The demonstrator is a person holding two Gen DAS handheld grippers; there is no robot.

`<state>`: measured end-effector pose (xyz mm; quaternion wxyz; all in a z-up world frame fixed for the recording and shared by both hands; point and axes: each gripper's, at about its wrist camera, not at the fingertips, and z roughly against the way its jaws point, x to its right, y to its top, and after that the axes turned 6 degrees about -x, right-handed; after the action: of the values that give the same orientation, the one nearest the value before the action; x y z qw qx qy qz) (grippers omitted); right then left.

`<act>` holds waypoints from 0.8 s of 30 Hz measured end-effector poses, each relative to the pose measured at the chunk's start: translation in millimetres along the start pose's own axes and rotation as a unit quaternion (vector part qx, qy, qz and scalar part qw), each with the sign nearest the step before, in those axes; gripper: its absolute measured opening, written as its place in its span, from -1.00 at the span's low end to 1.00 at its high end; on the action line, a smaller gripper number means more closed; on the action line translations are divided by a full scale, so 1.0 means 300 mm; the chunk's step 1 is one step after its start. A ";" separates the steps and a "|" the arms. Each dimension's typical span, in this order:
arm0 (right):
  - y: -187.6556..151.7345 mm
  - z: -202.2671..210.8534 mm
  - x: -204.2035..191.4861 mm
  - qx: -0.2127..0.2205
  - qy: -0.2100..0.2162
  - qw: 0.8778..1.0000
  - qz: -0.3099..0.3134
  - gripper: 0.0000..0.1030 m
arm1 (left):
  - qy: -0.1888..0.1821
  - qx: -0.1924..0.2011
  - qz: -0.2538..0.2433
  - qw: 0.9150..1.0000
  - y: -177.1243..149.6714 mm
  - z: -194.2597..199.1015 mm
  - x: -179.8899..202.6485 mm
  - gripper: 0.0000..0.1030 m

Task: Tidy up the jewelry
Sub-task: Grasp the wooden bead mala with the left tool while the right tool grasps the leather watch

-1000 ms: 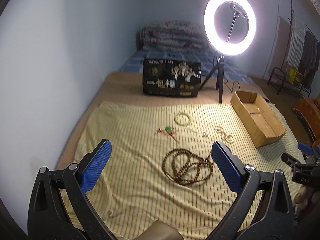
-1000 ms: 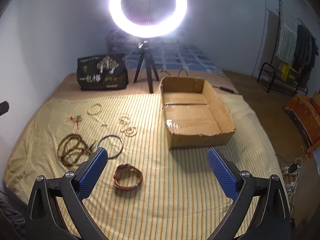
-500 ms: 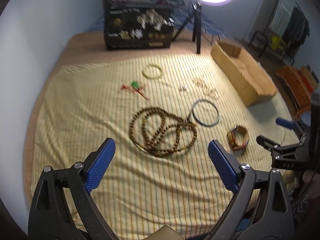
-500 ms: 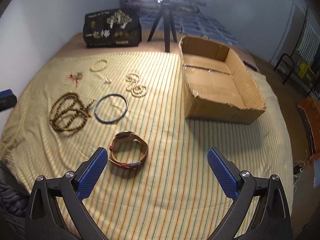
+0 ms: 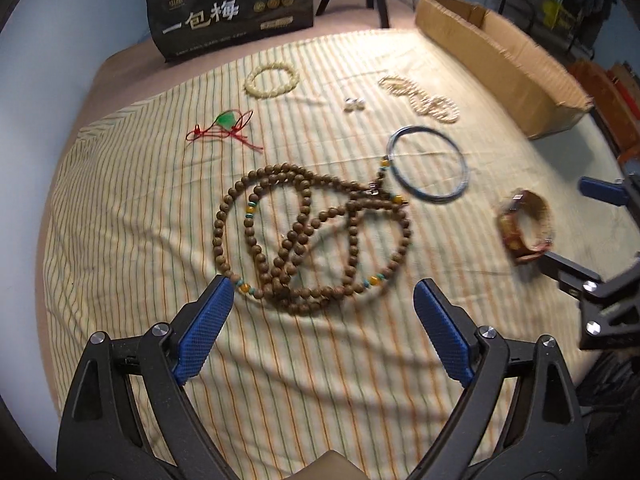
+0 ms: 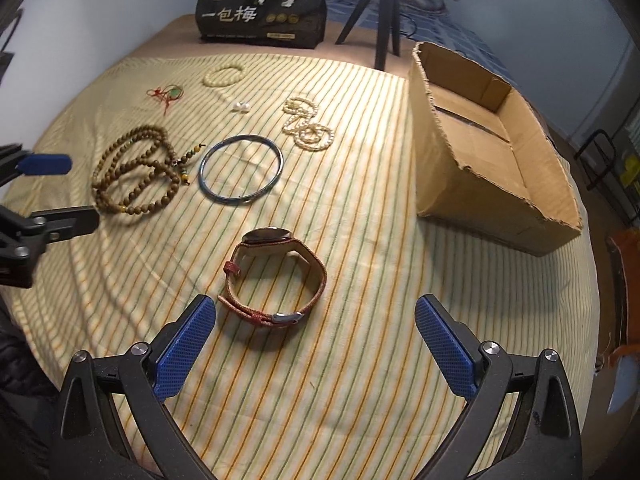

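Wooden beads (image 5: 312, 236) lie before the spread left gripper (image 5: 324, 300) (right gripper (image 6: 316, 320) likewise spread), seemingly apart.

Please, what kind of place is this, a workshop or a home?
Probably a home bedroom: the jewelry lies on a striped sheet spread over a bed, beside a cardboard box, with a clothes rack at the wall.

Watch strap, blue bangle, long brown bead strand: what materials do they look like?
Watch strap: looks like reddish textured leather or woven fabric, matte, with a metal buckle.
Blue bangle: probably metal or glass, thin, rigid, glossy.
Brown bead strand: apparently wood, matte round beads with yellow and teal spacers.
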<state>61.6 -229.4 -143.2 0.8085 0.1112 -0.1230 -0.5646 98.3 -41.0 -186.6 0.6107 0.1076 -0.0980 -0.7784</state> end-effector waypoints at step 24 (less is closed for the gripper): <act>0.099 -0.170 -0.018 -0.053 0.033 0.998 0.017 0.94 | -0.028 -0.030 0.074 0.996 0.162 -0.149 -0.105 0.23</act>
<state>102.5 -212.3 -182.3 0.8263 0.0849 -0.0679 -0.5526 163.6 -22.9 -214.2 0.6669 0.0598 -0.0996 -0.7361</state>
